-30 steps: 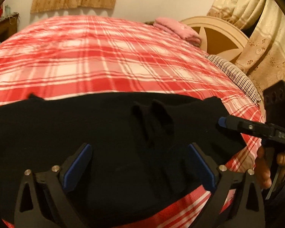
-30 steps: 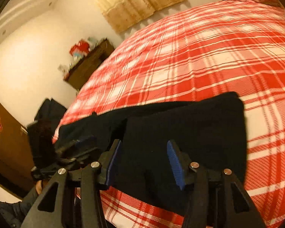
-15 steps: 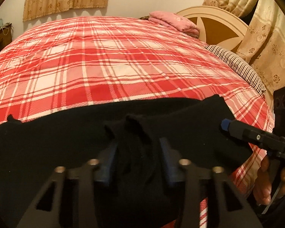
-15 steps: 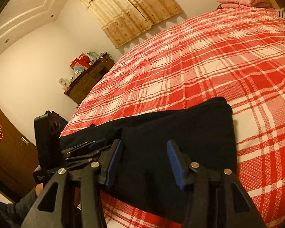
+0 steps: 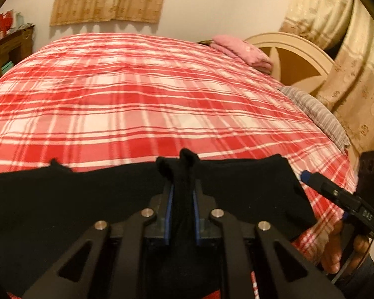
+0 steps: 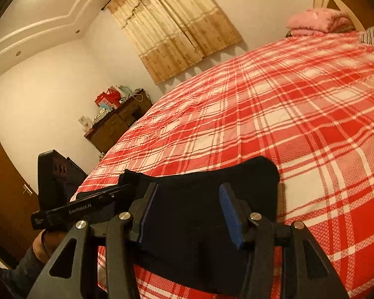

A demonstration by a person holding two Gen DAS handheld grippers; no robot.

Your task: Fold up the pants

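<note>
Left tongs [image 5: 182,191] clenched on a bunched ridge of the black pants [image 5: 249,189], fabric pinched up between the blue pads. Right tongs [image 6: 187,211] released, jaws apart, pants [image 6: 199,199] spread flat below and ahead of them on the red plaid bed [image 6: 299,124].

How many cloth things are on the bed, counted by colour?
Black: 1, the pants
Pink: 1, the folded blanket
Grey striped: 1, the pillow
Total: 3, all on the plaid bed cover
</note>
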